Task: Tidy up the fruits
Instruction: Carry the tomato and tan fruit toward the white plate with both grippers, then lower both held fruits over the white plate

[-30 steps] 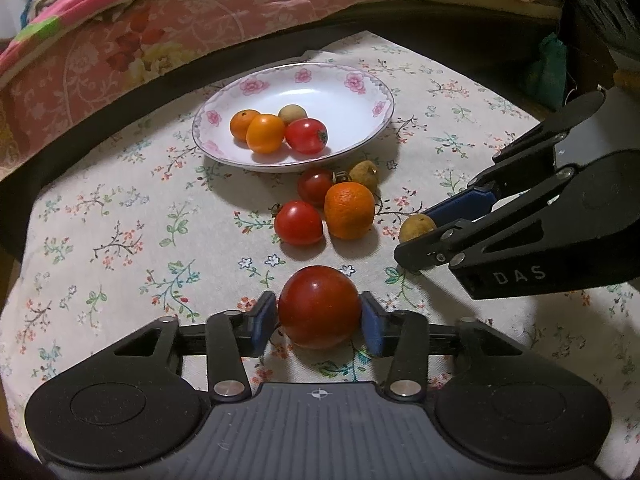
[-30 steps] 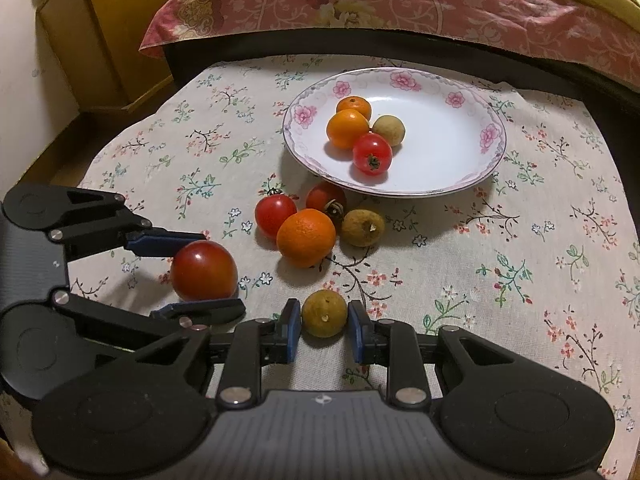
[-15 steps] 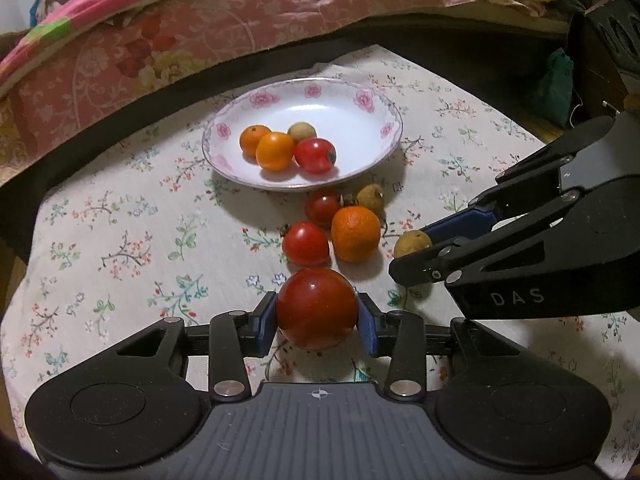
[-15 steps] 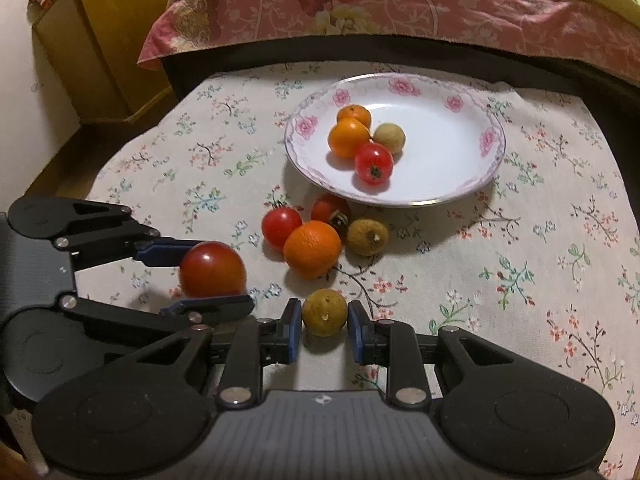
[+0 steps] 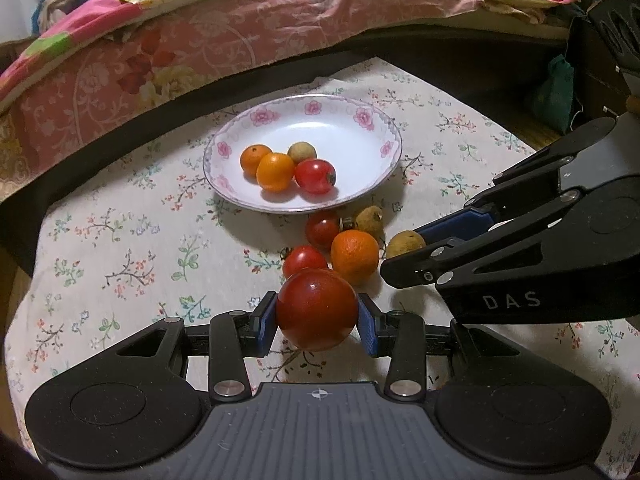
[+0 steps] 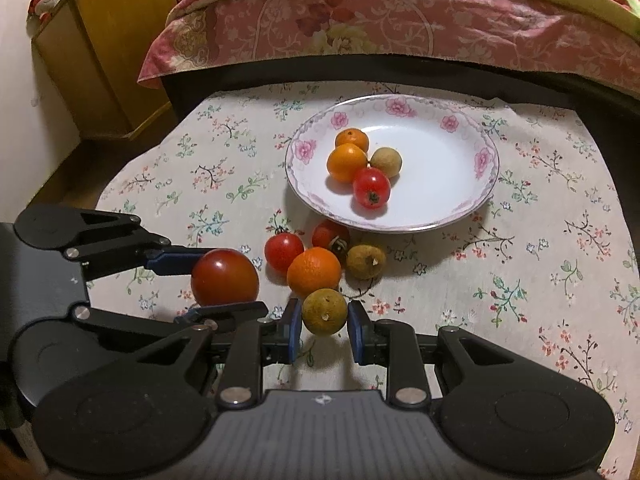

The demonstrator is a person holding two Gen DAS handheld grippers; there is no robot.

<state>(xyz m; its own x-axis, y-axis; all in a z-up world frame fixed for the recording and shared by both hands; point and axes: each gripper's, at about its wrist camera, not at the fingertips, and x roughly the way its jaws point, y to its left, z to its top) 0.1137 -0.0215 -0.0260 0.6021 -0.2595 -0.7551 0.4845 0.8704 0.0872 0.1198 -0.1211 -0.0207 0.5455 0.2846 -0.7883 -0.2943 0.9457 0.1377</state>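
Both tongs-held fruits higher, seemingly.

Both wrist cameras are looking steeply down and forward, close over a floral tablecloth (image 5: 120,240), the bed (image 6: 400,20) filling the top of each frame. Both are sharing the flowered plate (image 5: 372,120) at upper centre.

Both tongs now hold their fruit clear of the bench: the big tomato (image 5: 317,309) and the brownish fruit (image 6: 324,311) sit nearer the plate (image 6: 486,184).

"das" printed on the right gripper (image 5: 404,258).
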